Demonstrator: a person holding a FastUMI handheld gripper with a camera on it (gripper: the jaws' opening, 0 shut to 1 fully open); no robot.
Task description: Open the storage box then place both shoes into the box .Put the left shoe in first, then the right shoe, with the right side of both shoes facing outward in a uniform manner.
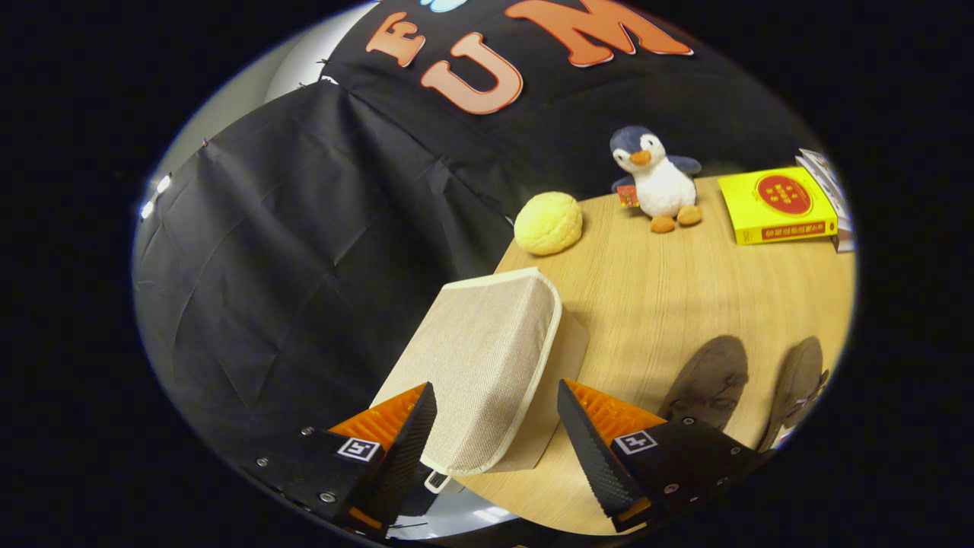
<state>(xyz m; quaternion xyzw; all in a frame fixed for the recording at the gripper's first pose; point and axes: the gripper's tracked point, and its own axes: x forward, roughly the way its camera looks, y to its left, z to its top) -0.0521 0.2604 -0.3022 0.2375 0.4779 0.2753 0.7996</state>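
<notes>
1. Now the gripper (494, 426) stands wide open, one beige storage box (479, 365) between its fingers, untouched.
2. Two brown shoes (708, 380) lie at 3 o'clock of the box.
3. One plush penguin (656, 179), one yellow bun (548, 222) and one yellow book (778, 205) sit at 12 to 1 o'clock.

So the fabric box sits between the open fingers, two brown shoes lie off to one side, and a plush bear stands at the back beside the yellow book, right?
Almost. The gripper view shows a plush penguin, not a bear, beside the yellow book. The rest holds: the fabric box sits between the open gripper fingers, and two brown shoes lie to one side.

Storage box (487, 365) left of shoes (708, 380)
</notes>
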